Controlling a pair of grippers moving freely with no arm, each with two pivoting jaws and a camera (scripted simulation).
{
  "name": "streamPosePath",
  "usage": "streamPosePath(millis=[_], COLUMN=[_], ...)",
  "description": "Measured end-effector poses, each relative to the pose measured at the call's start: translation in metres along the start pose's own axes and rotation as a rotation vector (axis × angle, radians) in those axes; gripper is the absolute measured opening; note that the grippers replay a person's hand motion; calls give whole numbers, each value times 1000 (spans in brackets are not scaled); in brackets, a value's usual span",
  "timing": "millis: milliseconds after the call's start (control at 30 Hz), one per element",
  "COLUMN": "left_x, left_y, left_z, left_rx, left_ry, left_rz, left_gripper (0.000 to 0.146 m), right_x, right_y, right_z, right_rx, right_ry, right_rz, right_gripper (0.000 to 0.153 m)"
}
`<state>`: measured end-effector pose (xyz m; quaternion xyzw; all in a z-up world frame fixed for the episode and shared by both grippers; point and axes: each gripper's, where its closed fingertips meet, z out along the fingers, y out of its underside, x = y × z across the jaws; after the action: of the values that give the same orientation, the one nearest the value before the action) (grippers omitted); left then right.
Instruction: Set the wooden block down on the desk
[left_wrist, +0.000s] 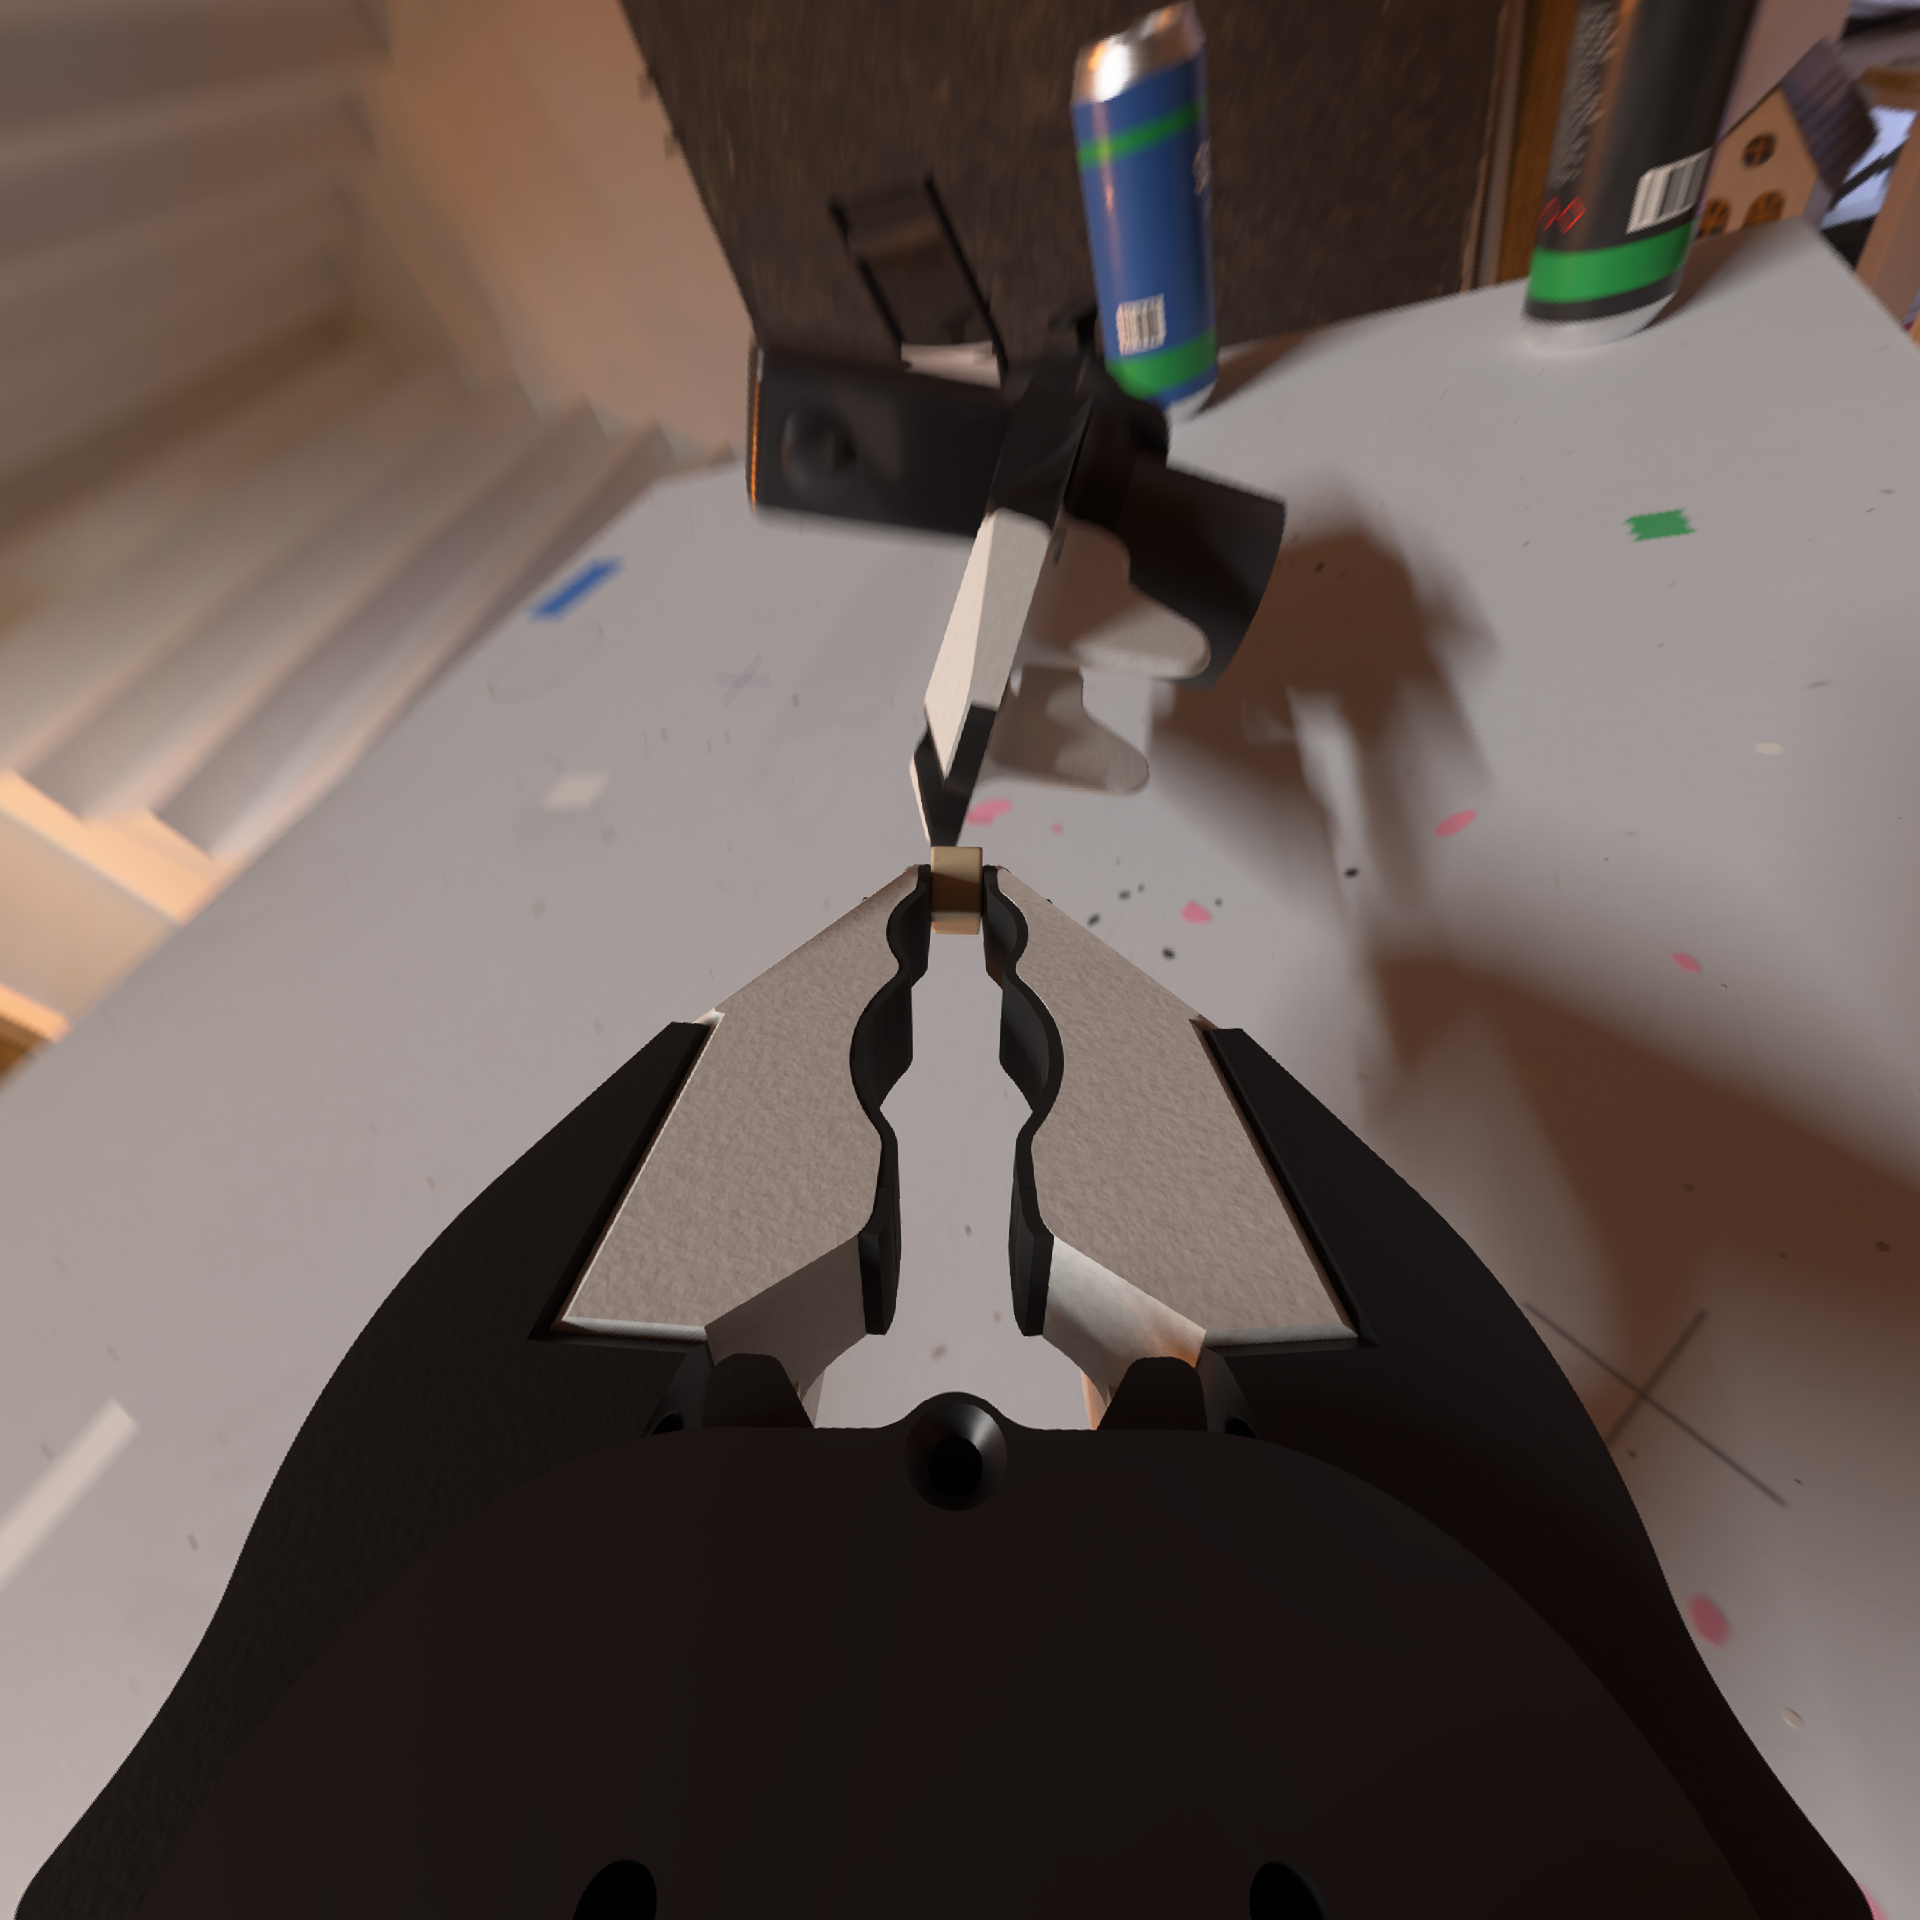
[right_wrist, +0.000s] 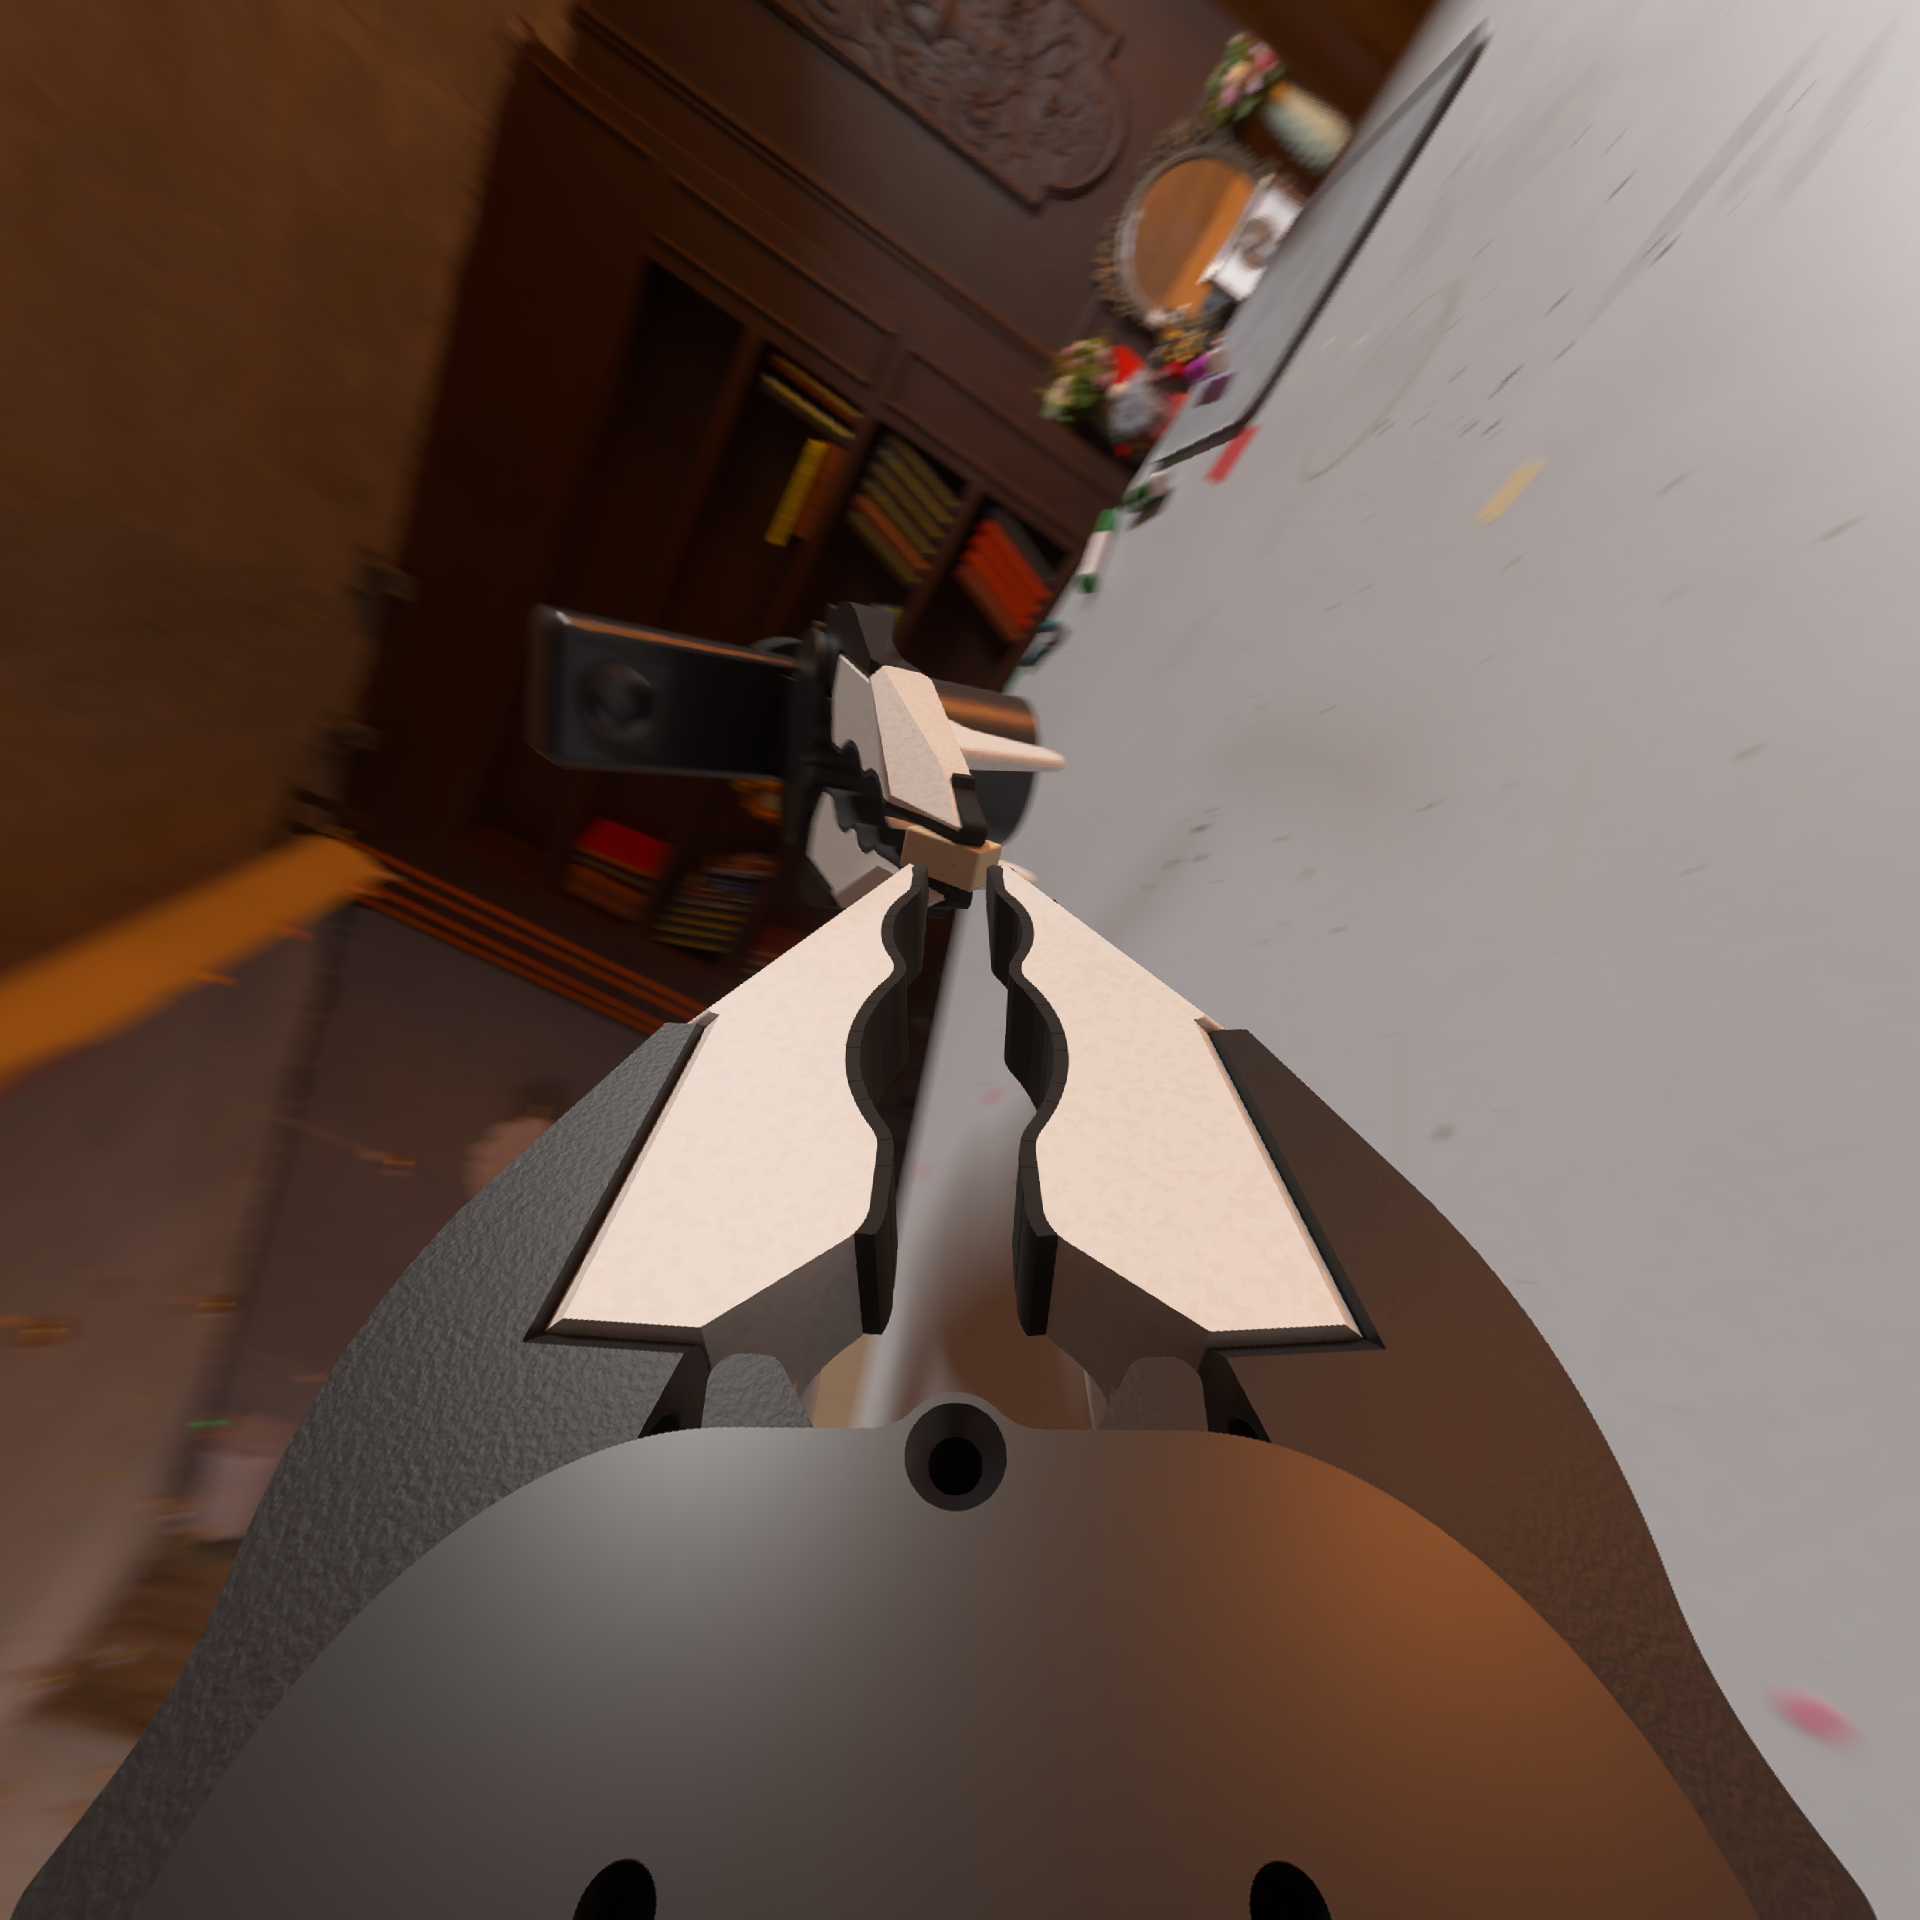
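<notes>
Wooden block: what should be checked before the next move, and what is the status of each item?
1. Small tan wooden block pinched at the fingertips of the left tool: ok.
2. Right tool clear of the block: cannot tell; its tips sit right at it.
3. Bare white speckled desk around the block: ok.
4. Blue can with green bands well away from the block: ok.
</notes>
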<state>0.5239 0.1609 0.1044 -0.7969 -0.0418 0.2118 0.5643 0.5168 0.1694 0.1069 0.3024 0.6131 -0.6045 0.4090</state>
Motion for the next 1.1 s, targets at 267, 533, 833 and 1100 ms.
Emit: streamPosePath(millis=[267,533,833,1100], left_x=[-14,-20,-13,-23], left_y=[80,104,104,97], left_z=[15,19,10,-2], left_rx=[-376,-515,-527,-423], left_ry=[104,129,187,151], left_rz=[-417,-374,-357,-436], left_gripper=[9,9,30,29], right_x=[27,39,59,91], right_y=[-6,-4,0,3], right_z=[-12,-7,-4,10], right_rx=[-171,-234,-370,-599], right_ry=[397,412,502,636], right_rz=[-597,-604,-680,-845], right_gripper=[11,13,12,12])
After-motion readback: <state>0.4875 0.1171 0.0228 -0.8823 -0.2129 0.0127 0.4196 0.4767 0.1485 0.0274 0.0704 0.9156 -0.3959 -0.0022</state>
